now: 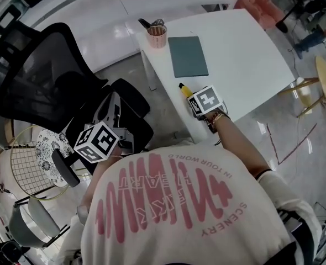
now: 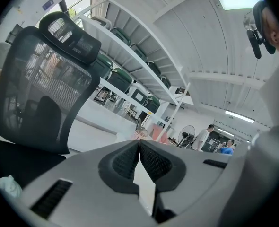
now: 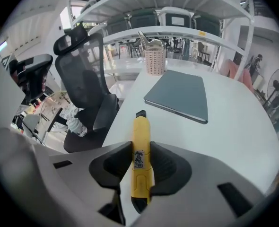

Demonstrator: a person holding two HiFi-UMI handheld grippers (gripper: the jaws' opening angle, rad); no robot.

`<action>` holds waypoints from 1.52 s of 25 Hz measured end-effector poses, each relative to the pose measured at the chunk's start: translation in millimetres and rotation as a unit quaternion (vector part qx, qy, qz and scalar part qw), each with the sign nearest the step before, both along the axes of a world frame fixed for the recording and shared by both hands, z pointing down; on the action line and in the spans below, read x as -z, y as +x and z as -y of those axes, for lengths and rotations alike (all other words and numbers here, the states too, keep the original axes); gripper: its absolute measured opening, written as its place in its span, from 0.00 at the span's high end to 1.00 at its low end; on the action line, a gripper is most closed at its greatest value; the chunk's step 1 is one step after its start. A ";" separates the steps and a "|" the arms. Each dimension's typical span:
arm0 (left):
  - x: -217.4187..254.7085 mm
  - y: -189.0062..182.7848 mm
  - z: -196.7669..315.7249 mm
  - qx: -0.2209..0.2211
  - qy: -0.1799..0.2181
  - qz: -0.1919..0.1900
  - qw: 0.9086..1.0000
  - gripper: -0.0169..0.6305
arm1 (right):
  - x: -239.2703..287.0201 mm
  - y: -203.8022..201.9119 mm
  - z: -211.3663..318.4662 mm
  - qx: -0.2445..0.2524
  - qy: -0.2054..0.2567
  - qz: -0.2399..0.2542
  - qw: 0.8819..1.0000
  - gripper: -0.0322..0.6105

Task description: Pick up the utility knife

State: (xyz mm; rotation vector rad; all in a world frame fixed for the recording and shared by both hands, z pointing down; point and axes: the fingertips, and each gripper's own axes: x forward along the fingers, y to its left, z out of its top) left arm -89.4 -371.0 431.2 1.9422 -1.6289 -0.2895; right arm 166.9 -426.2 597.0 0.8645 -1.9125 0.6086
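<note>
The right gripper (image 1: 194, 97) stands at the near left corner of the white desk (image 1: 251, 65), pointing steeply down. Its jaws are clenched on the yellow knife (image 3: 140, 150). In the right gripper view both dark pads press against the knife's sides about halfway along its body, just at a small printed label. The black-tipped end sticks out ahead of the jaws and the rear end hangs back between them. The knife runs along the desk's left edge, just inside it. Whether it touches the desktop or is just clear of it cannot be told. In the head view only the knife's front end shows, ahead of the gripper's marker cube.

Farther along the desk a grey-green pad (image 1: 188, 56) lies flat, well apart from the knife and nearer the left edge than the right. Beyond it, at the far left corner, a pink cup (image 1: 157, 36) holds a few tools, standing upright just beside the pad's far end.

The left gripper (image 2: 139, 145) is off the desk, to its left, held nearly level over the seat of a black mesh chair (image 1: 36, 76). Its jaws are pressed together at the tips with nothing between them. The left gripper view looks past the chair's back towards white shelves (image 2: 130, 56) loaded with dark cases. Two people stand far off in the room.

The person wears a white shirt (image 1: 174, 214) with pink print, which fills the bottom of the head view.
</note>
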 end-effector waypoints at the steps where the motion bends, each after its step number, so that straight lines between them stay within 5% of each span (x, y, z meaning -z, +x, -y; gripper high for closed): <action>1: -0.1 -0.5 0.6 -0.003 0.001 0.000 1.000 0.94 | -0.1 1.4 -2.0 -0.009 0.002 0.003 1.000 0.74; 10: 4.5 14.0 11.6 -0.057 0.009 0.001 0.998 0.94 | 12.8 21.1 -15.4 -0.115 0.022 0.047 0.992 0.74; 19: 14.2 40.3 20.7 -0.118 0.023 -0.001 0.993 0.94 | 51.1 33.9 -23.9 -0.210 0.078 0.116 0.968 0.74; 29: 37.5 78.6 38.2 -0.202 0.057 -0.007 0.978 0.94 | 114.3 45.9 -26.7 -0.301 0.160 0.208 0.917 0.74; 38: 72.0 110.3 39.6 -0.277 0.104 -0.012 0.955 0.94 | 187.6 54.8 -53.2 -0.362 0.271 0.263 0.852 0.74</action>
